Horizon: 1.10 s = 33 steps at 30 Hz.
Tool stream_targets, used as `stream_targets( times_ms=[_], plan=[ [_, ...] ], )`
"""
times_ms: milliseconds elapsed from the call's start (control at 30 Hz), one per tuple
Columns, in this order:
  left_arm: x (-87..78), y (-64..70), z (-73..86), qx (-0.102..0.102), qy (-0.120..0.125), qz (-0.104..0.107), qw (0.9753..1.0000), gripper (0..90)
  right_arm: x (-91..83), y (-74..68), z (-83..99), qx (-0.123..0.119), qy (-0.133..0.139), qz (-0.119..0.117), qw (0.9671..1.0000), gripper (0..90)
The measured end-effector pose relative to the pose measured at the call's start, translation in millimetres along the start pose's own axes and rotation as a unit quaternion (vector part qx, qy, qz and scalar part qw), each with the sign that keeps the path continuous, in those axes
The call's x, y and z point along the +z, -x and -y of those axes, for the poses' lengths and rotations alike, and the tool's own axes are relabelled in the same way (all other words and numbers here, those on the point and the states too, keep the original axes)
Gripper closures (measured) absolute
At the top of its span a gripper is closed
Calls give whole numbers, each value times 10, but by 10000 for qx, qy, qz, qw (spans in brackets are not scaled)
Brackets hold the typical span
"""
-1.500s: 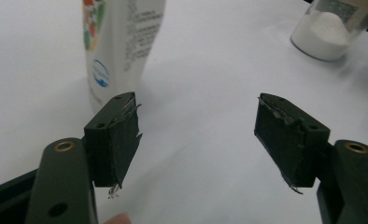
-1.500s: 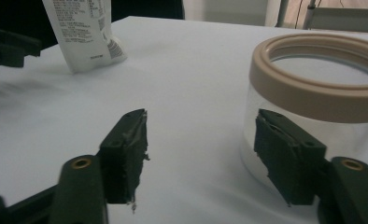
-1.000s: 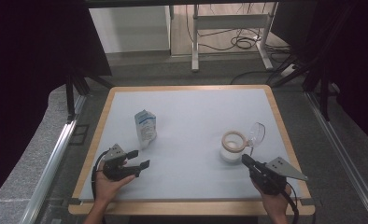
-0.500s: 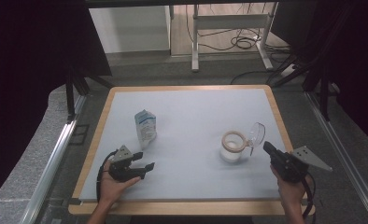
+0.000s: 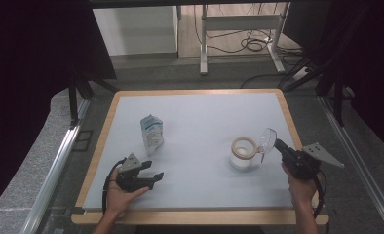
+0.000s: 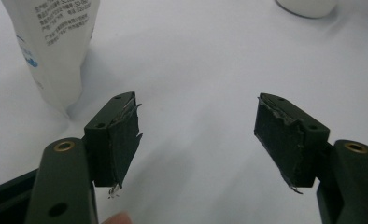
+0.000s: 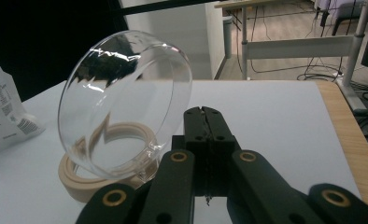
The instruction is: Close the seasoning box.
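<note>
A white-topped desk with a light wooden rim (image 5: 100, 146) carries everything here. Toward its left side stands a white and blue printed soft pouch (image 5: 152, 134), upright with its top pinched; in the left gripper view its lower body (image 6: 56, 46) rises just beyond the left jaw, apart from it. Near the right edge sits a white jar with a pale wooden ring at its mouth (image 5: 242, 152), and a clear round hinged glass lid (image 5: 266, 140) stands tipped up on the jar's right side, open. In the right gripper view the clear lid (image 7: 126, 98) leans over the wooden ring (image 7: 79, 179), attached low at the ring's near side.

The left gripper (image 5: 153, 178) lies low near the desk's front-left corner, held in the person's left hand (image 5: 119, 195); its jaws stand wide apart with nothing between them, the bare desk showing in the gap.

The right gripper (image 5: 279, 145), in the person's right hand (image 5: 302, 187), sits close to the right edge with its tip just beside the lid. Its jaws are pressed together, tip to tip, gripping nothing, just right of the lid's rim.
</note>
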State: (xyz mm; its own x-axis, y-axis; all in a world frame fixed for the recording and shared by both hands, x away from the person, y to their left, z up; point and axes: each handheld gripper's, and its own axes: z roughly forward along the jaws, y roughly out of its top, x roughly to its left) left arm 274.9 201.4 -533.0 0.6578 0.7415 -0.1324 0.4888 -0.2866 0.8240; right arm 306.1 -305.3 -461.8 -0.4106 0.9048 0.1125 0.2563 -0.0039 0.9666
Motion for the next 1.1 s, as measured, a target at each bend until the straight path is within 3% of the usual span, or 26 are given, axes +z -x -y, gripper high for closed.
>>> stream_targets(
  times_ms=[600,1100],
  plan=[
    [59,-7,-10,-25,-57,70,10000,310,69,-45,-39,-74,0,-18,10000,900],
    [81,22,-7,3,-138,52,9999,310,99,-192,-75,-157,26,-184,9997,900]
  ],
)
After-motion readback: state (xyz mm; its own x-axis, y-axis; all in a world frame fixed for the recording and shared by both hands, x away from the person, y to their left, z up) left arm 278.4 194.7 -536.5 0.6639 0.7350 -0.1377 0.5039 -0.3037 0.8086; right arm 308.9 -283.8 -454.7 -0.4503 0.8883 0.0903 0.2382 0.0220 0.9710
